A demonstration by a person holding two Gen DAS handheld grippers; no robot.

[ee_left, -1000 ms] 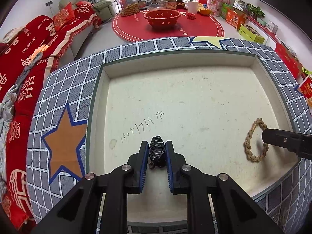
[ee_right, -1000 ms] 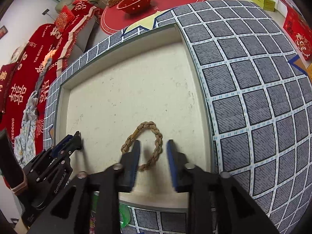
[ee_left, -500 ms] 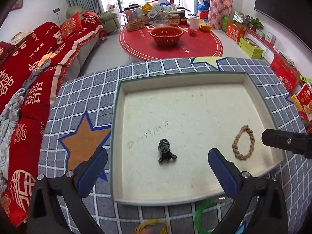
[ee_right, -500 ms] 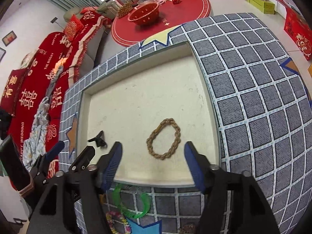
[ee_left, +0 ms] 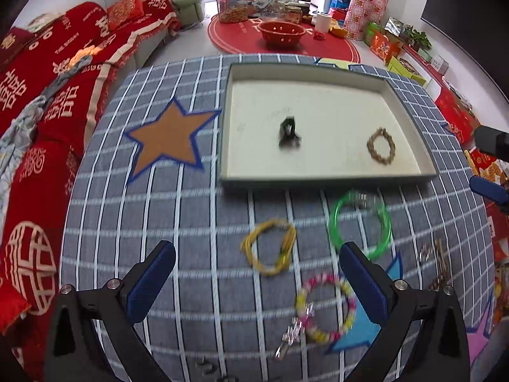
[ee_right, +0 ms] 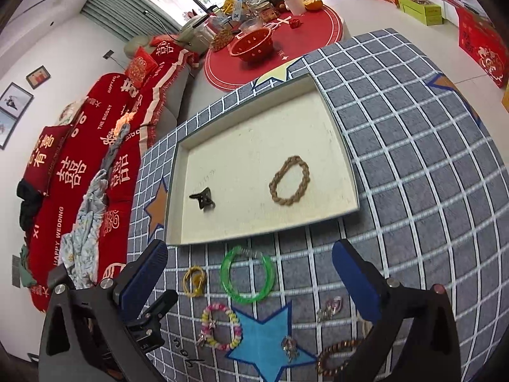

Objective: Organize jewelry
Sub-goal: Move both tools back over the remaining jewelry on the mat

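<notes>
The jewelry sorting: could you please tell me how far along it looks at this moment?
Early stage. Done: a black hair clip and a braided tan bracelet lie in the tray. In hand: nothing; the left gripper and right gripper are both open. Left on the cloth: green bangle, yellow bands, bead bracelet, and several small pieces near the blue star.

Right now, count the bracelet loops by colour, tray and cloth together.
Tan braided bracelet: 1
Green bangle: 1
Yellow cord loop: 1
Pink-and-yellow beaded bracelet: 1
Brown beaded bracelet, partly hidden: 1
Total: 5 (small charms and the black clip not counted)
</notes>
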